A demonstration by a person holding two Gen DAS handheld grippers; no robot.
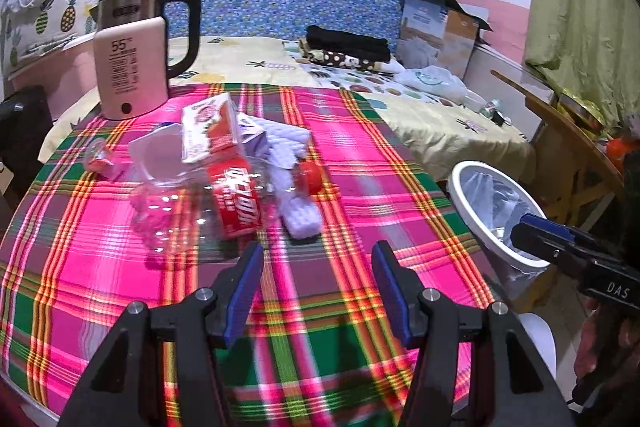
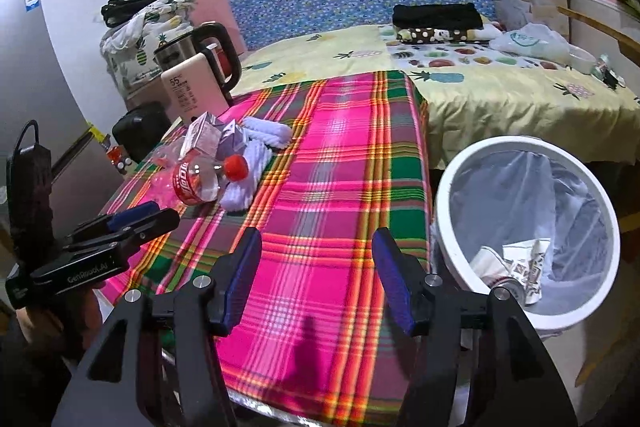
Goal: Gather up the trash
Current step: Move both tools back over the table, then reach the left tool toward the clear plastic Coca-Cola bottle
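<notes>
A pile of trash lies on the pink plaid tablecloth (image 1: 352, 155): a clear plastic bottle with a red label (image 1: 236, 203) and red cap (image 1: 310, 177), a red and white carton (image 1: 208, 131), a white cloth (image 1: 292, 183) and clear plastic wrap (image 1: 160, 179). My left gripper (image 1: 316, 291) is open and empty, just short of the bottle. My right gripper (image 2: 316, 283) is open and empty over the table's near right edge, beside the white trash bin (image 2: 452, 187), which holds crumpled paper (image 2: 516, 267). The pile also shows in the right wrist view (image 2: 208, 175).
A steel kettle (image 1: 160, 23) and a pink power bank (image 1: 130, 67) stand at the table's back left. A bed (image 2: 500, 95) with folded clothes and bags lies behind the table. A wooden chair (image 1: 560, 131) stands right of the bin.
</notes>
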